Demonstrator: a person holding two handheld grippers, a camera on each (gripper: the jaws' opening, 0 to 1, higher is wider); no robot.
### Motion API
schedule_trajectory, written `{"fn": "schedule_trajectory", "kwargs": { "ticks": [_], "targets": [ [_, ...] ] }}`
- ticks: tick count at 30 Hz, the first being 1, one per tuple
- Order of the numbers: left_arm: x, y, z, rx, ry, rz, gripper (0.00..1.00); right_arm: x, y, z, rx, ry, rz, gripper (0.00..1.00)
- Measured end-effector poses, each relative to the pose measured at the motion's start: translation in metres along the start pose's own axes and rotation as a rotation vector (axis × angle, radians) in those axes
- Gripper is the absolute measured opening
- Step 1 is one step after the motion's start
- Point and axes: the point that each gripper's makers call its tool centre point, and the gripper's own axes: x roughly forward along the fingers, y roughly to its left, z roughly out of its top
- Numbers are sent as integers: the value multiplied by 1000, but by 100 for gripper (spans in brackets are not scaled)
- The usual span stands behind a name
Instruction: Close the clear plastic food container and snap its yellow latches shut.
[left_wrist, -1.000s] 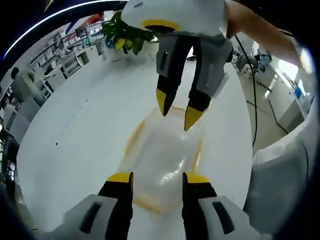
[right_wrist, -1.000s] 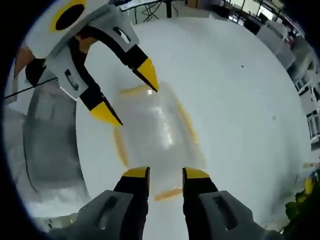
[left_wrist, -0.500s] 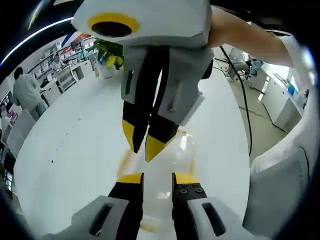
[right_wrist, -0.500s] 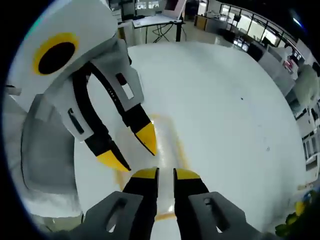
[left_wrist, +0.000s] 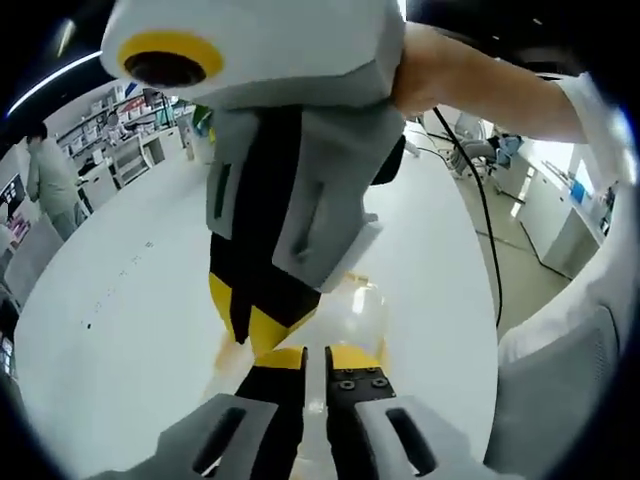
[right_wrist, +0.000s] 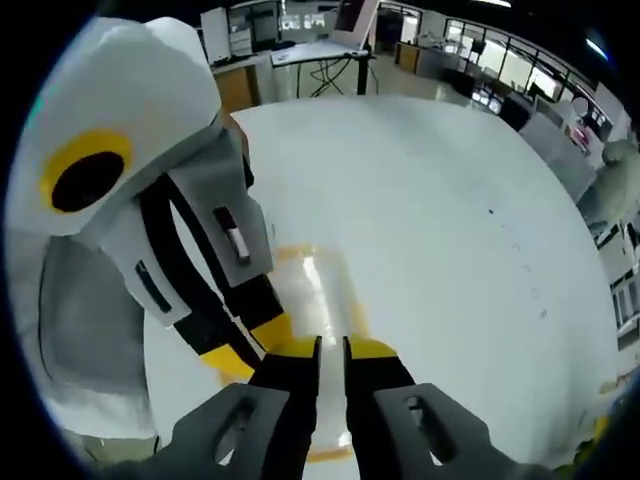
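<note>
In the left gripper view the left gripper (left_wrist: 316, 357) rises from the bottom centre with its yellow-tipped jaws drawn nearly together, only a thin slit between them. Just beyond its tips lies the clear container (left_wrist: 352, 305) on the white table (left_wrist: 120, 330), low in the middle of the frame; its long axis runs away from the camera toward the upper right, and a yellow latch (left_wrist: 384, 352) shows on its right edge. The right gripper (left_wrist: 252, 325) comes down from the top of this view, large and close, its yellow tips together and sitting at the container's left side; whether they pinch anything cannot be told. A bare arm (left_wrist: 470, 85) reaches in from the upper right. In the right gripper view the right gripper (right_wrist: 332, 350) has its jaws almost touching over the container (right_wrist: 320, 290), which stretches up the frame from the tips, with a yellow latch (right_wrist: 292, 253) at its far end. The left gripper (right_wrist: 258, 345) enters from the upper left, its tips low beside the right one's, just left of centre.
</note>
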Motion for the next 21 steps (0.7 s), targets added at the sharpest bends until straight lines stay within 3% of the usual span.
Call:
{"fn": "schedule_trajectory", "kwargs": {
  "ticks": [9, 10, 12, 16, 21],
  "targets": [
    [1, -13, -8, 36, -9, -35, 14, 4, -8, -12, -39, 28, -3, 28],
    [1, -14, -4, 41, -38, -40, 14, 4, -9, -13, -45, 36, -2, 29],
    [0, -17, -7, 37, -27, -52, 20, 4, -8, -14, -46, 33, 12, 31],
    [-3, -25, -13, 91, -36, -85, 24, 6, -5, -16, -67, 43, 58, 34],
    [-3, -30, -18, 200, -10, -82, 33, 10, -1, -19, -92, 83, 117, 37]
  ]
}}
